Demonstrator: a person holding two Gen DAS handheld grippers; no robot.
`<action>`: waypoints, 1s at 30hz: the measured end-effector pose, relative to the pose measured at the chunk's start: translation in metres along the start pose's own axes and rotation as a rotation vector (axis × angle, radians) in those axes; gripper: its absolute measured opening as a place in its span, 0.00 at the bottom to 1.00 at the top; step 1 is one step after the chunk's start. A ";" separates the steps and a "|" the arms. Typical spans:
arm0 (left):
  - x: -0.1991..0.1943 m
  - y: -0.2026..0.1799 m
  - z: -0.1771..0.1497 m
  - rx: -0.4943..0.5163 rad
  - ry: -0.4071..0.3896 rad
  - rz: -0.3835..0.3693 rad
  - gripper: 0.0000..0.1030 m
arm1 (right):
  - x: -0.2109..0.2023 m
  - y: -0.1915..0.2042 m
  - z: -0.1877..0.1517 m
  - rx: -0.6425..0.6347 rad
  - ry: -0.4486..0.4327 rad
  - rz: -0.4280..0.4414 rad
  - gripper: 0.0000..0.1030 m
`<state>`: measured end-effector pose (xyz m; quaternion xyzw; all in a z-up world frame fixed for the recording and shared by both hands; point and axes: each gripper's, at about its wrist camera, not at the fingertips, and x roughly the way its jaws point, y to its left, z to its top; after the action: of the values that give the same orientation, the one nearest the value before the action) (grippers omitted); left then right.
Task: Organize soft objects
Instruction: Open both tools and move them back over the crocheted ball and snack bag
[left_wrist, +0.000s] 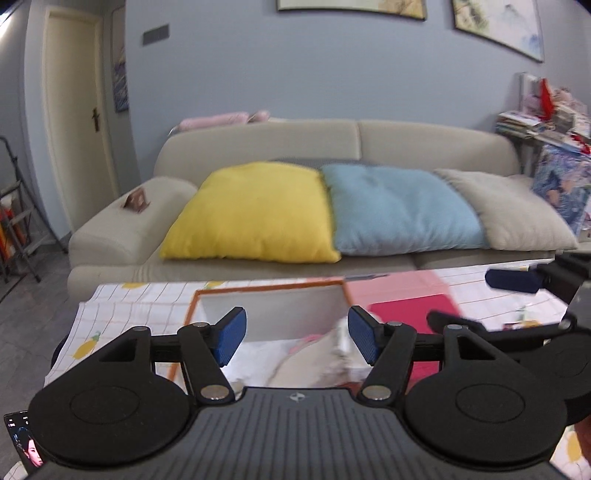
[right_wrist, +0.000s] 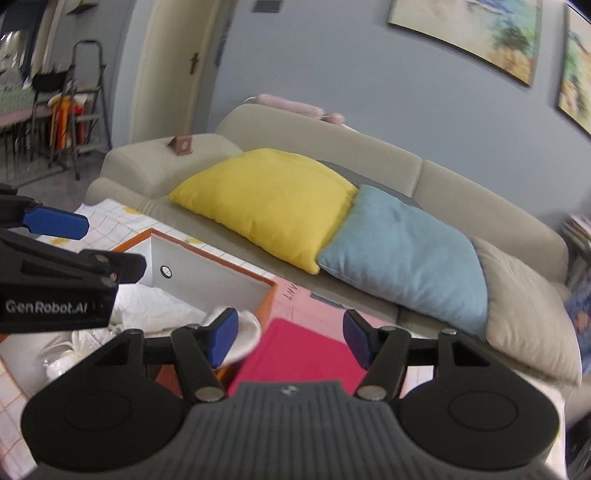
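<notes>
left gripper (left_wrist: 297, 341): jaws spread wide, released; nothing between the blue pads (left_wrist: 232, 341). it hangs over the orange-rimmed box (left_wrist: 266, 289).
left gripper contact: the right-hand pad sits just in front of the pale soft items (left_wrist: 314, 356) in the box; whether it touches them cannot be told because of blur.
right gripper (right_wrist: 288, 339): jaws spread wide, released; nothing held. the magenta cloth (right_wrist: 299, 354) shows through the gap, lying below the fingers.
right gripper contact: its left pad overlaps a white soft item (right_wrist: 243, 338) at the box edge in view; touching or apart cannot be told.
orange-rimmed box: open, white inside, standing on the checked tablecloth (left_wrist: 147, 295) in front of the sofa (left_wrist: 406, 140).
white soft items (right_wrist: 155, 310): crumpled, lying inside the box, partly hidden by the left gripper body in the right wrist view.
magenta cloth: flat on a pink surface (left_wrist: 399, 286), just beside the right wall of the box.
gripper spacing: the two grippers are side by side, near each other; each appears at the edge of the other's view.
yellow cushion (left_wrist: 255, 214): on the sofa seat, touching the blue cushion (left_wrist: 399, 210).
beige cushion (left_wrist: 509, 206): on the sofa, overlapped by the blue cushion on its left side.
phone (left_wrist: 24, 441): lower left corner, screen lit.
</notes>
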<state>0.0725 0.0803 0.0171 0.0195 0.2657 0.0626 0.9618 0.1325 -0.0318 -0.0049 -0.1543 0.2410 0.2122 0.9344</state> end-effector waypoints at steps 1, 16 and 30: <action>-0.005 -0.007 0.000 0.011 -0.010 -0.008 0.72 | -0.008 -0.004 -0.006 0.019 0.001 -0.006 0.61; -0.052 -0.108 -0.035 0.096 0.048 -0.290 0.71 | -0.096 -0.072 -0.087 0.190 0.052 -0.180 0.61; -0.032 -0.169 -0.060 0.158 0.227 -0.400 0.64 | -0.104 -0.121 -0.147 0.290 0.179 -0.268 0.61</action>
<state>0.0333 -0.0910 -0.0297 0.0346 0.3748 -0.1483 0.9145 0.0499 -0.2270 -0.0518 -0.0672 0.3285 0.0347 0.9415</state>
